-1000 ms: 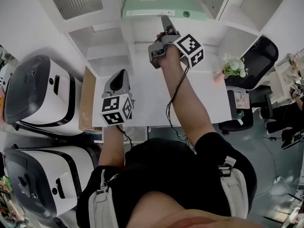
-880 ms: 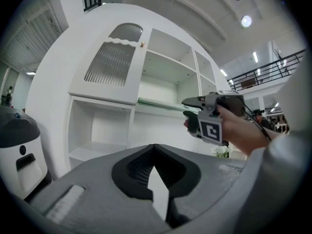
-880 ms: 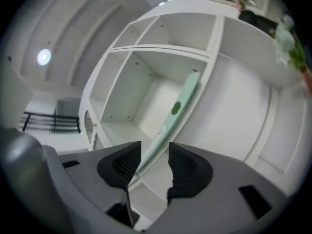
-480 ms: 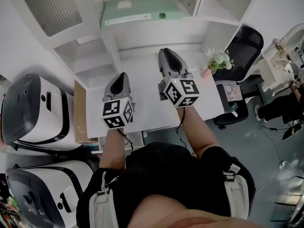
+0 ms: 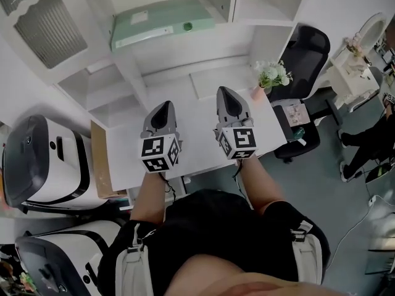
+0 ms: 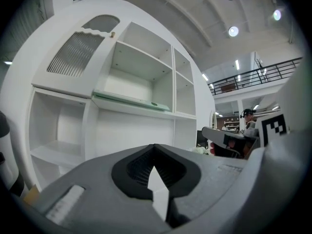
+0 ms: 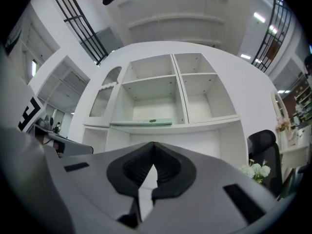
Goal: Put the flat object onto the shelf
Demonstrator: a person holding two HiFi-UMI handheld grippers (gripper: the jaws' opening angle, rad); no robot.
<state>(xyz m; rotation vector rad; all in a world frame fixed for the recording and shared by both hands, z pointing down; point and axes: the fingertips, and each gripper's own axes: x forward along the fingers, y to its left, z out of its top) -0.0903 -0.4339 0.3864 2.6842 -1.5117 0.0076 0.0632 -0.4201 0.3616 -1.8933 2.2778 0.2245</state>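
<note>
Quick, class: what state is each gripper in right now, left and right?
Left gripper: closed, holding nothing.
Right gripper: closed, holding nothing.

Green folder (image 5: 162, 18) flat on shelf (image 5: 182, 45)

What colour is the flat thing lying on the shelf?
Pale mint green. The binder shows best in the head view.

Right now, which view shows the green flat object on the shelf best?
The head view: the green flat object shows its whole top face there, lying on the white shelf. The right gripper view shows it small and edge-on, straight ahead. The left gripper view shows only a thin edge of it, at an angle.
</note>
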